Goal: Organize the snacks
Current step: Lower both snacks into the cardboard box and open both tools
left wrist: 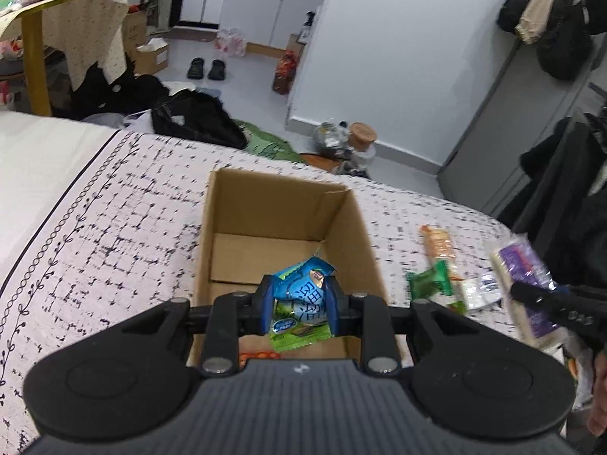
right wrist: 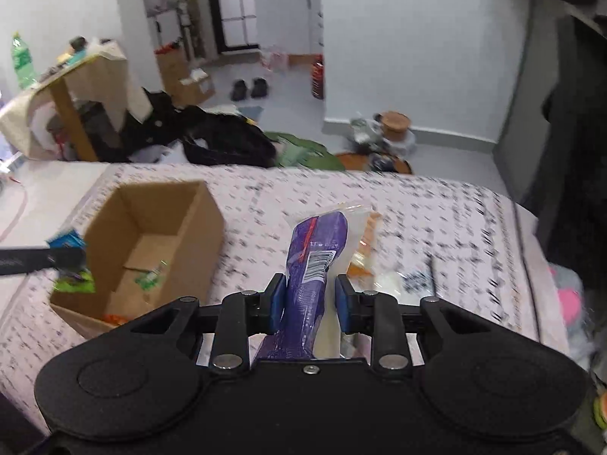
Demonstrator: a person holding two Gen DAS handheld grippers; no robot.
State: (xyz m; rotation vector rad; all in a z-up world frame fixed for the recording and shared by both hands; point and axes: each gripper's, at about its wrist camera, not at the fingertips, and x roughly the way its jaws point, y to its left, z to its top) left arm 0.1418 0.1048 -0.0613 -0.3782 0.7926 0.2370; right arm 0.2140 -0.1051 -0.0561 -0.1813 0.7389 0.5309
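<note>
An open cardboard box [left wrist: 356,235] stands on the patterned bed cover [left wrist: 114,220]; it also shows in the right wrist view [right wrist: 205,212]. My left gripper [left wrist: 299,301] is shut on a blue-and-green snack packet [left wrist: 301,303] and holds it over the box's near end. My right gripper [right wrist: 309,303] holds a purple snack packet [right wrist: 316,250] above the cover, right of the box; its right pad stands slightly off the packet. The purple packet also shows in the left wrist view [left wrist: 525,265]. Snacks lie in the box bottom [right wrist: 151,276].
Loose snacks lie on the cover right of the box: an orange packet [left wrist: 438,242], a green one [left wrist: 432,284] and a white one [left wrist: 480,290]. Beyond the bed are black bags [left wrist: 197,117], jars [left wrist: 360,138], a draped table [left wrist: 76,30] and a white wall [left wrist: 398,57].
</note>
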